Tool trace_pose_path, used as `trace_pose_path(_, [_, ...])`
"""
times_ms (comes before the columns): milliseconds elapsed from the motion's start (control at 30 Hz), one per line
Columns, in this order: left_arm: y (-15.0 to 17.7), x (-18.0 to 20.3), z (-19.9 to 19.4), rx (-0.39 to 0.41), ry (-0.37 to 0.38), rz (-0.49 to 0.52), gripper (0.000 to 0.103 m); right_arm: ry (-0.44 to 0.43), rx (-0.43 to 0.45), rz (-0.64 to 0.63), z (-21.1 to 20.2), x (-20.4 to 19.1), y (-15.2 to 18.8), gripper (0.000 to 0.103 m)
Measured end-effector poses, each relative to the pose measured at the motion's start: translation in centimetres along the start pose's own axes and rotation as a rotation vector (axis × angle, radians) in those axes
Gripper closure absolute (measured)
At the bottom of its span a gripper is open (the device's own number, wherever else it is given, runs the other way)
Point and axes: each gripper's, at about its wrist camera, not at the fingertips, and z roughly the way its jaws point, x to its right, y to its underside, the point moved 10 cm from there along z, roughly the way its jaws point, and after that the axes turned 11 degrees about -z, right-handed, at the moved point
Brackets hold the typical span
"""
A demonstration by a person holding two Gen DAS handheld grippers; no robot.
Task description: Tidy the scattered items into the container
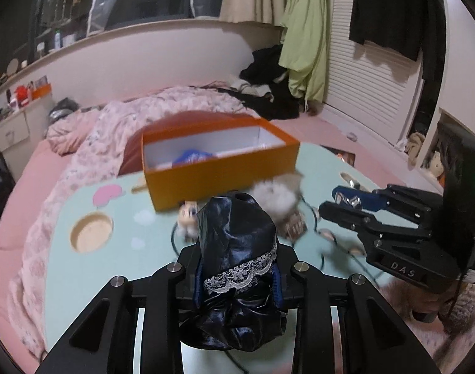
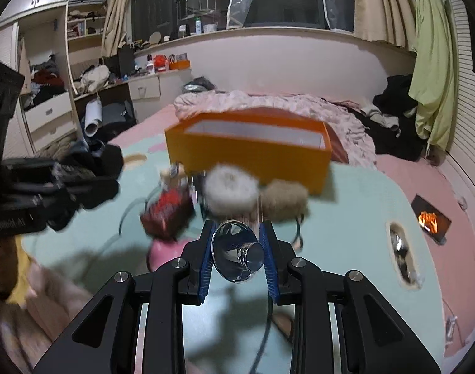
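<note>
My left gripper (image 1: 237,275) is shut on a shiny black fabric piece with white lace trim (image 1: 237,249), held above the mint table (image 1: 119,268). My right gripper (image 2: 239,254) is shut on a shiny silver metal piece with a round knob (image 2: 237,254); it also shows in the left wrist view (image 1: 346,201). The orange box (image 1: 220,168) stands open at the table's far side with a blue item (image 1: 192,157) inside; it also shows in the right wrist view (image 2: 253,152). Fluffy white (image 2: 231,190) and tan (image 2: 284,199) pompoms, a red item (image 2: 168,208) and a small doll (image 1: 187,215) lie in front of it.
The table sits on a pink bed (image 1: 35,168) with a rumpled pink blanket (image 1: 119,118). The table has a round cup hole (image 1: 91,232) at left. Thin dark cables (image 2: 268,327) run across the table. A phone with a lit screen (image 2: 430,218) lies on the bed at right.
</note>
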Motion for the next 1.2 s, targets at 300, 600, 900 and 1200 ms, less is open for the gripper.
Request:
trace_pose_path(300, [-9.8, -1.2, 4.1, 0.019, -0.031, -0.056, 0.072, 0.028, 0.015, 0.063, 3.2, 4.5, -8.2, 0.073])
trace_pose_path(600, [-12.8, -4.0, 9.7, -0.002, -0.211, -0.08, 0.022, 0.086, -0.061, 0.149, 9.8, 8.2, -10.2, 0.071])
trace_pose_path(900, [-8.2, -3.5, 5.7, 0.014, -0.188, -0.095, 0.006, 0.132, -0.113, 0.126, 8.4, 7.4, -6.5, 0.031])
trace_pose_path(1200, [1.8, -2.0, 2.3, -0.072, -0.179, -0.038, 0.001, 0.037, -0.127, 0.107, 1.7, 3.6, -1.3, 0.021])
